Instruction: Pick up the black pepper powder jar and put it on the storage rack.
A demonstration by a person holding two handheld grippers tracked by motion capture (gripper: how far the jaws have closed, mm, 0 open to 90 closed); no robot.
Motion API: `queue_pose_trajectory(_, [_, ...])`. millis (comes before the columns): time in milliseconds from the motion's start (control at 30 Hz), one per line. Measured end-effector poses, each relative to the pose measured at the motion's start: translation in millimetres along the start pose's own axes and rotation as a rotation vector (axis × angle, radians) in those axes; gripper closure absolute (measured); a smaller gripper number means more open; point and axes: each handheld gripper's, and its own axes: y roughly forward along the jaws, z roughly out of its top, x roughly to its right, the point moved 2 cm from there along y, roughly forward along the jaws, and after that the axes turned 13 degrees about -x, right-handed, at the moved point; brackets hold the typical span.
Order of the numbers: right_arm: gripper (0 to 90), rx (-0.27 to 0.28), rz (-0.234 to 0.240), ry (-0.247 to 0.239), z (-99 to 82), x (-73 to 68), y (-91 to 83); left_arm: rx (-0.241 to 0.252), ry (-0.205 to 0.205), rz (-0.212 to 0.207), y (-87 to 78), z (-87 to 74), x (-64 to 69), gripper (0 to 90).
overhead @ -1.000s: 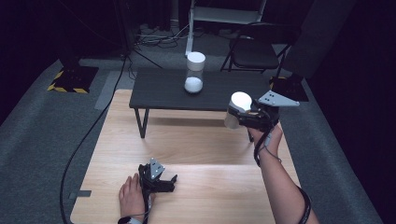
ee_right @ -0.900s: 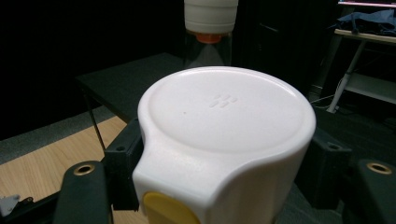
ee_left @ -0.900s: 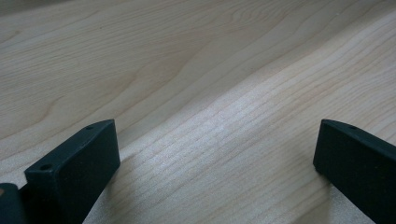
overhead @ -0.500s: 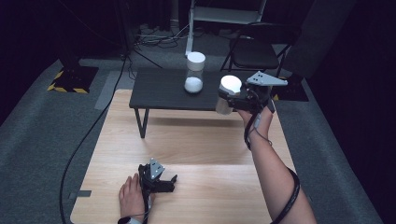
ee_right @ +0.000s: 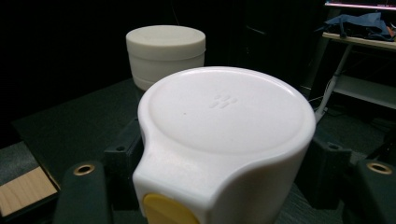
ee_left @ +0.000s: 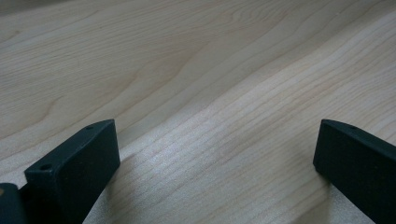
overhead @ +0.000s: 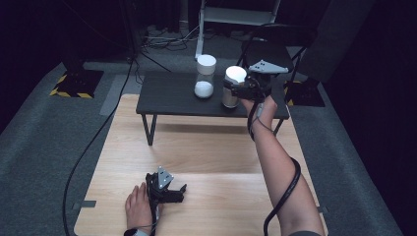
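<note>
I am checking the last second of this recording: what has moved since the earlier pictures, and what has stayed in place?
The right gripper, shut on the white-lidded container, carried it leftward over the dark table, closer to the glass jar. The jar stayed put, and the left gripper stayed resting open on the wooden surface.

Pretty dark room, black all around the back. Grey carpet [overhead: 44, 147], light wooden tabletop [overhead: 206, 147], low black side table [overhead: 172, 101], folding chair [overhead: 290, 42] behind.
</note>
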Motion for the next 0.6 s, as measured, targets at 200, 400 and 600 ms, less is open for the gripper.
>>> queue_pose_trajectory(200, [30.0, -0.015, 0.001, -0.011, 14.1, 7.9, 17.8, 0.000, 0.002, 0.000, -0.1, -0.1, -0.3, 0.0])
queue_pose_trajectory(400, [29.9, -0.022, -0.004, -0.002, 23.3, 14.9, 30.0, 0.000, 0.001, 0.000, -0.1, -0.1, -0.2, 0.0])
queue_pose_trajectory(600, [29.9, -0.031, -0.016, -0.017, 26.8, 15.4, 34.8, 0.001, 0.001, 0.000, 0.0, -0.1, -0.3, 0.0])
